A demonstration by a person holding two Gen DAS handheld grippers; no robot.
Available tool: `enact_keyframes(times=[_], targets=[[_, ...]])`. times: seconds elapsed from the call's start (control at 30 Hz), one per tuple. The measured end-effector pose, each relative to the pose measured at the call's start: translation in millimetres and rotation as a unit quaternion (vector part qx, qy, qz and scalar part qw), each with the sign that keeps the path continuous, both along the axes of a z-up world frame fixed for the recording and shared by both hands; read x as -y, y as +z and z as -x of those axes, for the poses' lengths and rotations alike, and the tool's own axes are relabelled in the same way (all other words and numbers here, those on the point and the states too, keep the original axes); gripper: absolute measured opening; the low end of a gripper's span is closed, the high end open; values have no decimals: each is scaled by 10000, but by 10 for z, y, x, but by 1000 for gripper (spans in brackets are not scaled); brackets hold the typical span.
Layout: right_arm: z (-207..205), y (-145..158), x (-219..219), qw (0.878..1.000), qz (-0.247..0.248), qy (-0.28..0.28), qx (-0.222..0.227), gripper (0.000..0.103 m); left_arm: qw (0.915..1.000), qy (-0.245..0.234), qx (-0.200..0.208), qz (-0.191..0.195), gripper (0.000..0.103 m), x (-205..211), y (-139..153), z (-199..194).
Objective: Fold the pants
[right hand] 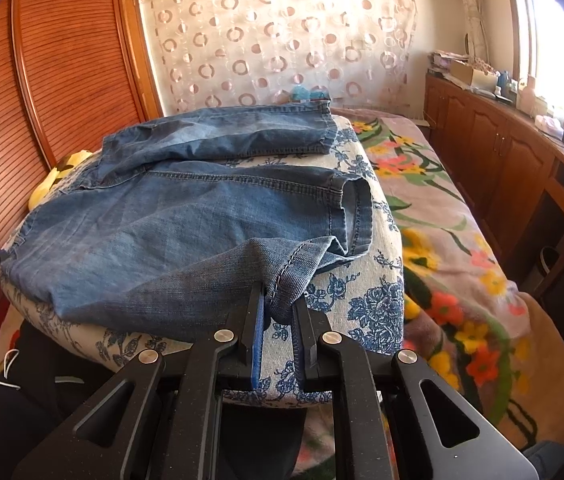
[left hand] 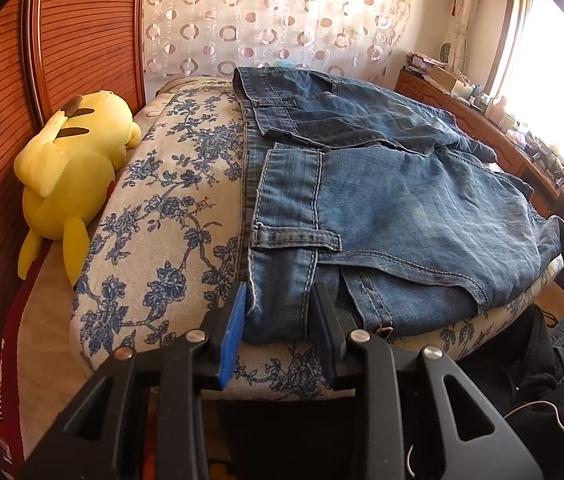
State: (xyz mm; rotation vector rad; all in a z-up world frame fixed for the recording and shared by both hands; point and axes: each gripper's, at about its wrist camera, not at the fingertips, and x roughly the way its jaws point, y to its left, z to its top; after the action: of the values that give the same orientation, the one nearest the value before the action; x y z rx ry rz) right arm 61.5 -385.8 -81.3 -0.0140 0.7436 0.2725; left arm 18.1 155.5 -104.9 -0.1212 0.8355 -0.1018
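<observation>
Both views are taken close in, angled downward along the fingers. The waistband end of the jeans (left hand: 382, 200) is faced from the left wrist, the leg hems from the right. The floral cushion (right hand: 366, 300), curtain (left hand: 274, 20) and louvred panel are shared.

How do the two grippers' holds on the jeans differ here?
The left gripper clamps the thick waistband end, jaws fairly wide; the right gripper pinches a leg's hem corner, jaws nearly together. Both hold the jeans at the near edge of the floral cushion.
</observation>
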Motion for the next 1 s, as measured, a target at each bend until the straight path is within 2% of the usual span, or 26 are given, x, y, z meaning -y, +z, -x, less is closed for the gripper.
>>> enact_keyframes(times=[0.33, 0.73, 0.9, 0.97, 1.0], targets=[[-13, -42, -3, 10000, 29, -29, -45, 10, 9998, -112, -67, 177, 33, -77, 67, 30], [-19, -55, -1, 10000, 45, -33, -62, 10, 9994, -154, -295, 87, 32, -190, 36, -23], [-19, -53, -2, 10000, 44, -31, -62, 10, 9992, -239, -309, 55, 22, -139, -11, -12], [-18, -54, -4, 10000, 42, -25, -53, 10, 9995, -121, -302, 1, 9, -166, -11, -16], [-20, -56, 6, 10000, 32, -26, -46, 9, 9995, -110, -305, 25, 7, -180, -13, -21]])
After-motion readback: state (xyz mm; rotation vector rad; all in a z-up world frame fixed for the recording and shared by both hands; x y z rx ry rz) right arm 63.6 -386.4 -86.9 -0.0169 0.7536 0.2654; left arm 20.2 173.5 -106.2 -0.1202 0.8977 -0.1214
